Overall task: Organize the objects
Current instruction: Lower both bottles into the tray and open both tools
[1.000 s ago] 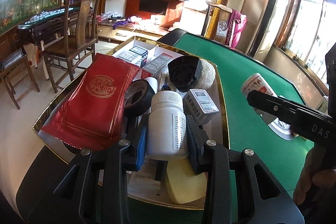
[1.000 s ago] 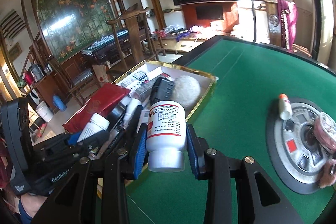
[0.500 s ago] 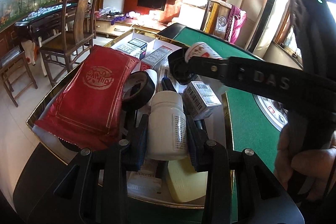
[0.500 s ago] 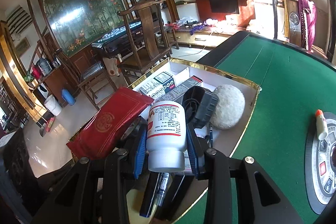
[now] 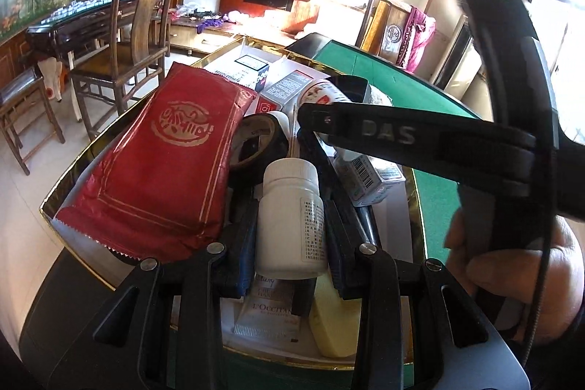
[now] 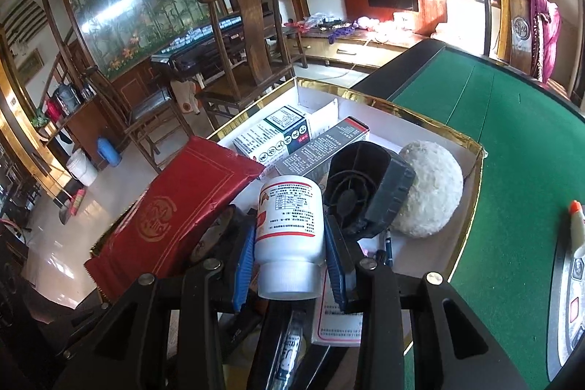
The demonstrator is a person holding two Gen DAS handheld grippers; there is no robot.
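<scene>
My left gripper (image 5: 290,233) is shut on a plain white bottle (image 5: 290,218), held upright, cap up, low over the near end of a gold-rimmed box (image 6: 420,120). My right gripper (image 6: 290,243) is shut on a white bottle with a red label (image 6: 290,218), cap toward the camera, over the middle of the box. In the left wrist view the right gripper (image 5: 387,134) reaches in from the right, a hand (image 5: 519,276) on its grip, with the labelled bottle (image 5: 321,95) at its tip.
The box holds a red foil pouch (image 6: 182,207), a tape roll (image 5: 256,145), a black fan-like part (image 6: 365,192), a fuzzy white ball (image 6: 431,189), cartons (image 6: 278,137), a yellow bar (image 5: 332,324). It sits on a green felt table (image 6: 512,134). A glue bottle (image 6: 577,225) lies right.
The right gripper has carried the red-labelled bottle leftward from over the green felt to above the box, crossing into the left wrist view. The left gripper and its bottle have stayed put.
</scene>
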